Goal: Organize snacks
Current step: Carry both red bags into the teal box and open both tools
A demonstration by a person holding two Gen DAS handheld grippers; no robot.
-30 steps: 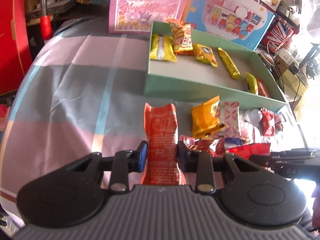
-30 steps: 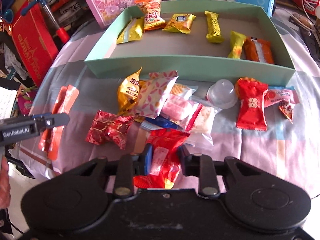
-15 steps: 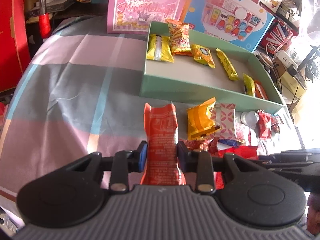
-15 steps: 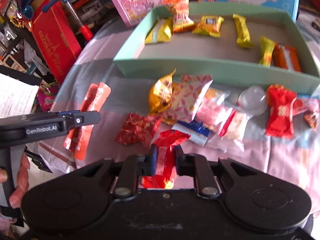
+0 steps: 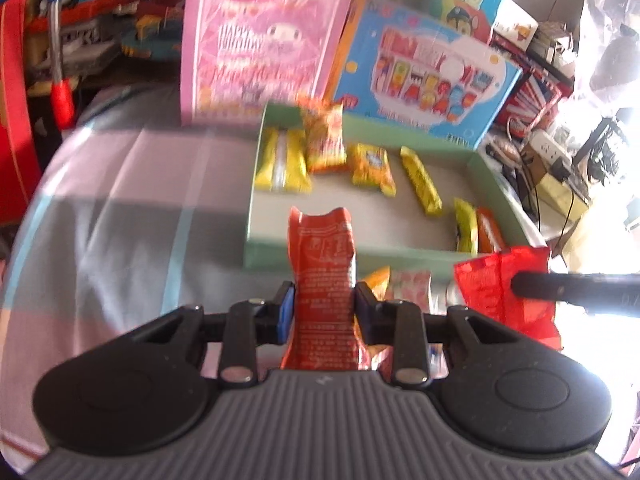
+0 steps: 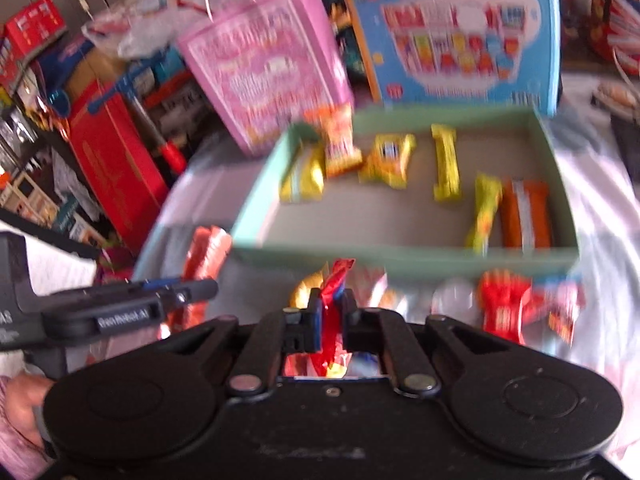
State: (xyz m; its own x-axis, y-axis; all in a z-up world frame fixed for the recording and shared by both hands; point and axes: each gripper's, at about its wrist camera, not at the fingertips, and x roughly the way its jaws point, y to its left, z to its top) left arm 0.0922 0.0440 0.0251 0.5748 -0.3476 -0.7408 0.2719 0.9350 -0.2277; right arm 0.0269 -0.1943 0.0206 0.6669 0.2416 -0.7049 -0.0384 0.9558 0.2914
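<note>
Two views record this moment.

Left wrist view: we see the left gripper (image 5: 323, 312) clamped on an orange packet (image 5: 323, 280), which stands upright between the blue pads and rises in front of the near wall of the green tray (image 5: 400, 254). Inside the tray lie six snacks in a rough row: a yellow packet (image 5: 283, 166) at the left, an orange-red bag (image 5: 324, 138) leaning on the far wall, a yellow square packet (image 5: 371, 168), a yellow bar (image 5: 421, 186), a yellow-green bar (image 5: 466, 226) and an orange bar (image 5: 489, 232). At the right edge we see the right gripper (image 5: 516, 286) as a dark finger pinching a red bag (image 5: 502, 292). Loose snacks show only partly, between the tray and the gripper body. A pink gift bag (image 5: 264, 36) and a blue toy box (image 5: 424, 80) stand behind the tray on the striped cloth (image 5: 120, 232).

Right wrist view (blurred): we see the right gripper (image 6: 331, 316) closed on the red bag (image 6: 333, 312), held edge-on before the tray (image 6: 400, 258). The same six snacks lie inside. Beside the tray's near wall, on the cloth, we note a red packet (image 6: 502, 306) and a clear cup (image 6: 452, 296). At the left, the left gripper (image 6: 200, 288) holds the orange packet (image 6: 204, 256) beside the tray's left corner.
</note>
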